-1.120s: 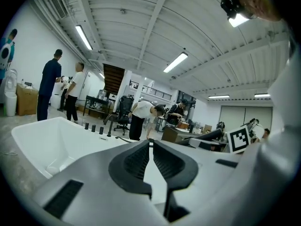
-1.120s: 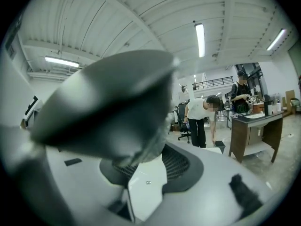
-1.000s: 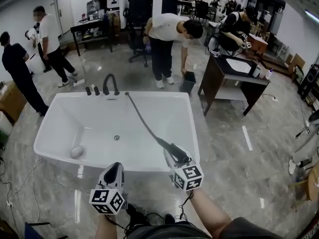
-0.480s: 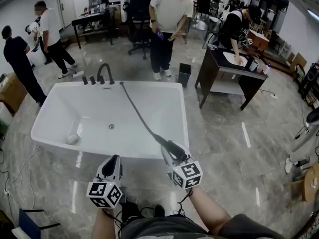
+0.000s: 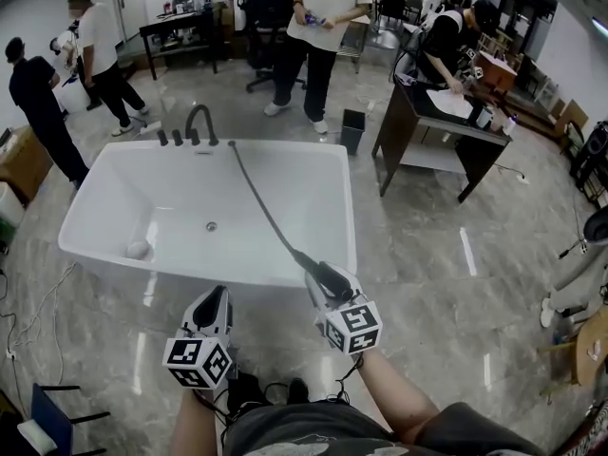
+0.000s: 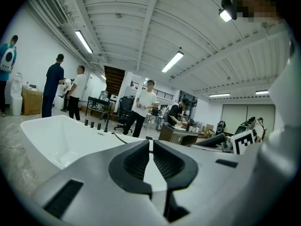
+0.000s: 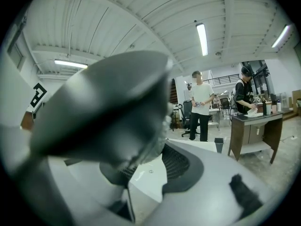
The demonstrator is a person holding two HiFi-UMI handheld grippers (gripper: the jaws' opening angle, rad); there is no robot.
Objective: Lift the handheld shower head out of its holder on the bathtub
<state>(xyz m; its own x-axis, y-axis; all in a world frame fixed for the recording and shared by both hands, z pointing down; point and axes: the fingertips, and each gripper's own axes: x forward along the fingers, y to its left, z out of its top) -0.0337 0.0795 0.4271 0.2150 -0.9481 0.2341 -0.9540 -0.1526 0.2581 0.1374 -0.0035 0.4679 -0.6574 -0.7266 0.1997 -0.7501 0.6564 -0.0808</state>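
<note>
Two tools are in play, and the right tool (image 5: 320,277) has the prize: its jaws are clamped on the dark shower head (image 5: 333,281). The head sits between them at the near right corner of the white bathtub (image 5: 171,266). From the right gripper view the shower head (image 7: 108,102) fills the left half of the frame, lying across the right tool (image 7: 150,168) and covering one jaw's pad. The dark hose (image 5: 266,207) runs from it in a long line over the tub's basin to the far rim, just beside the black faucet (image 5: 199,122).

The left tool (image 5: 218,299) hangs to the left of its partner, just short of the tub's near rim. In its own view the left tool (image 6: 150,147) has its jaws drawn together with nothing between them.

Now the arms. The right forearm (image 5: 399,397) comes in bare from the lower right, angling up and left to its tool. The left forearm (image 5: 195,426) rises almost straight from the bottom edge. Both tools point ahead across the tub, side by side and apart, their marker cubes facing the head camera.
</note>
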